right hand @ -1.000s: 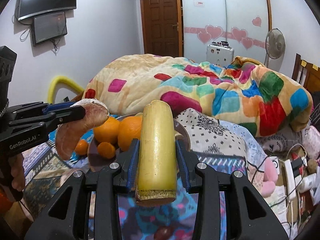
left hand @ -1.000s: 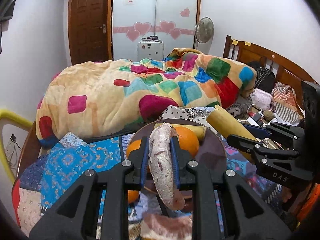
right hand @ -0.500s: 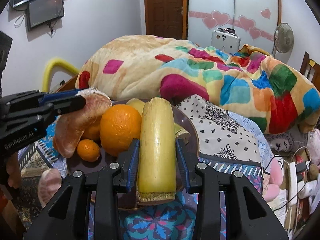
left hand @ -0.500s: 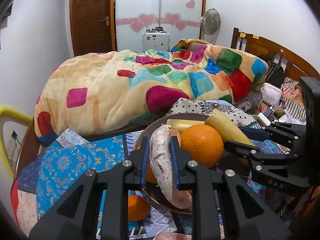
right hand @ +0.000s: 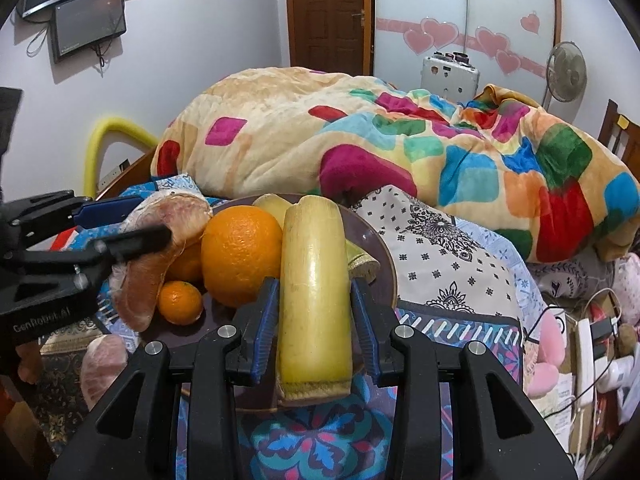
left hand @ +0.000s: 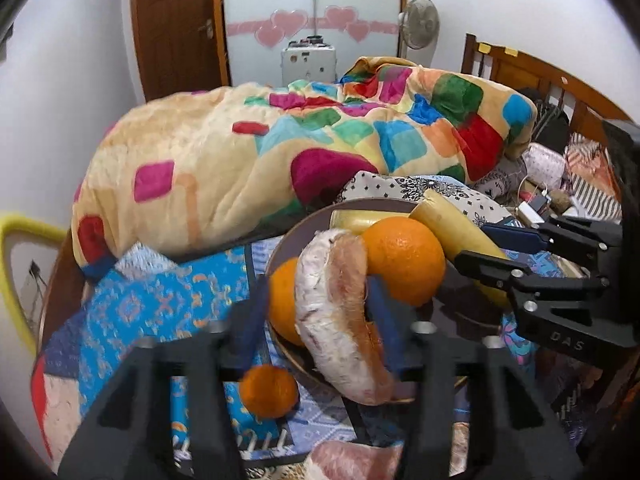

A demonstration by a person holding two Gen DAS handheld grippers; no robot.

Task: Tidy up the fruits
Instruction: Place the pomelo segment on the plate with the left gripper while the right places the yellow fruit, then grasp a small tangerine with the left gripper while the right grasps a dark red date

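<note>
A dark round plate [left hand: 296,224] [right hand: 380,256] holds a big orange [left hand: 404,260] [right hand: 240,252], a second orange [left hand: 282,304] and a yellow cane piece [left hand: 360,218]. My left gripper [left hand: 316,300] is open, its fingers spread beside a peeled pomelo wedge [left hand: 336,320] [right hand: 160,248] that rests on the plate's edge. My right gripper [right hand: 314,304] is open, its fingers just off a yellow sugarcane stick [right hand: 314,288] [left hand: 456,232] lying on the plate. A small mandarin [left hand: 269,390] [right hand: 180,302] sits by the plate.
Another pomelo piece [right hand: 102,368] [left hand: 352,460] lies on the patterned cloth [left hand: 160,304] in front of the plate. A colourful blanket [right hand: 360,140] is heaped behind. Cables and clutter [right hand: 592,332] lie at the right by the wooden bed frame [left hand: 540,76].
Both grippers came down to the plate and opened. The pomelo wedge and the sugarcane stick now rest on the plate.
</note>
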